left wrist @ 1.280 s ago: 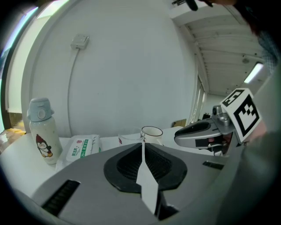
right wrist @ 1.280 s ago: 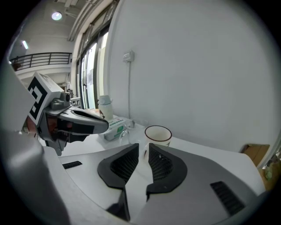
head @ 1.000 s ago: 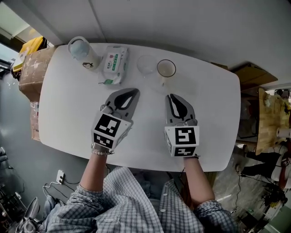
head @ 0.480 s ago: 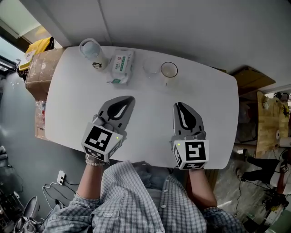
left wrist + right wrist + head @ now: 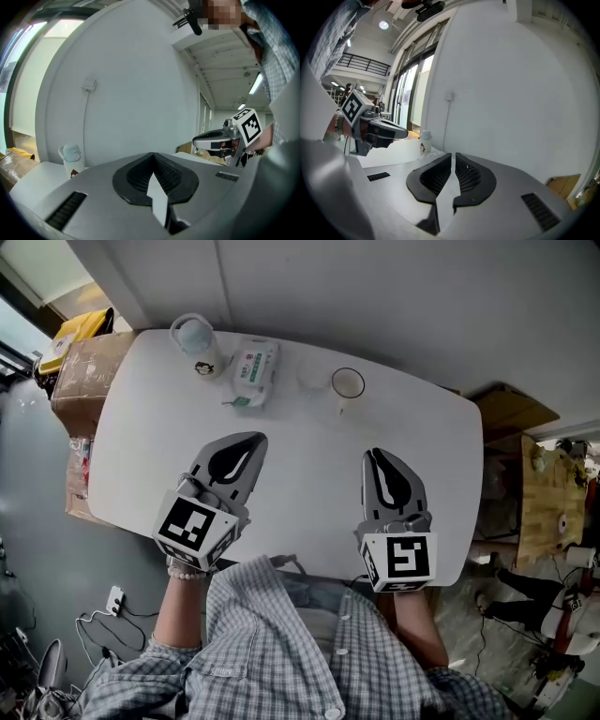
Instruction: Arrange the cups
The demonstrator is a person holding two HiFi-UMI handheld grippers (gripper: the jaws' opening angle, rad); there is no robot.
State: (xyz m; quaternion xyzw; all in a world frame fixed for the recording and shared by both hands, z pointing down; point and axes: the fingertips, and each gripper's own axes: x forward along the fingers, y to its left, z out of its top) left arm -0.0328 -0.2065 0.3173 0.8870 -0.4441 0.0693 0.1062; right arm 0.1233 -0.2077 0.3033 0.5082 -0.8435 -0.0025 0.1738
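Dark-rimmed clear glass cup [image 5: 348,383] stood just beside a paler clear cup [image 5: 310,377] at the far edge of the white oval table [image 5: 305,474], well apart from the left gripper [image 5: 251,439] and right gripper [image 5: 376,455], both with jaws together and empty.

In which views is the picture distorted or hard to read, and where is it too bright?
Head view: sharp, evenly lit, but the clear cup nearly vanishes against the white table. Left gripper view: strong fisheye, dark corners, window washed out. Right gripper view: same fisheye, the wall bulging.
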